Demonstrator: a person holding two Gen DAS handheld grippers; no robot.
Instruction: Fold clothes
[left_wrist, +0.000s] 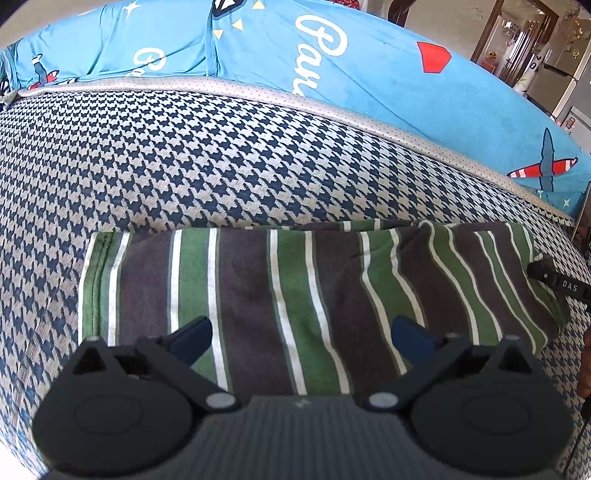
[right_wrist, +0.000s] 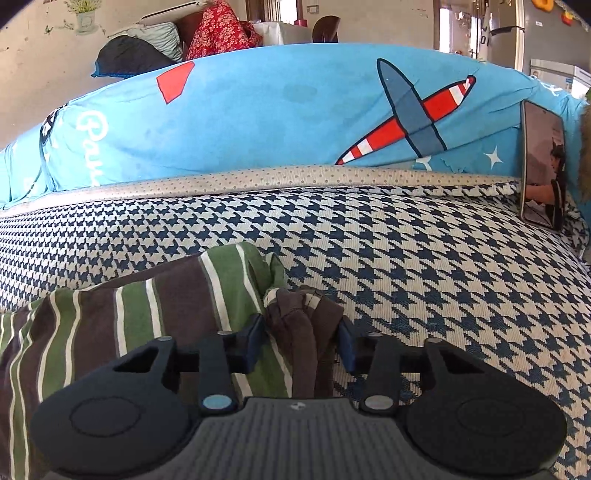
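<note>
A striped garment (left_wrist: 295, 273) in green, brown and white lies folded flat on the houndstooth bed cover (left_wrist: 221, 147). My left gripper (left_wrist: 301, 332) hovers over its near edge, open wide, with nothing between the fingers. In the right wrist view the same striped garment (right_wrist: 147, 314) fills the lower left. Its right end is bunched into a brown wad (right_wrist: 303, 317). My right gripper (right_wrist: 301, 334) is shut on that wad, with both pads pressing on the cloth. A black part of the right gripper (left_wrist: 554, 277) shows at the garment's right end in the left wrist view.
A rolled blue quilt with aeroplane prints (right_wrist: 277, 110) lies along the far side of the bed. A phone (right_wrist: 543, 166) leans against it at the right. Clothes (right_wrist: 218, 33) are piled behind the quilt. A fridge (left_wrist: 569, 74) stands at the back right.
</note>
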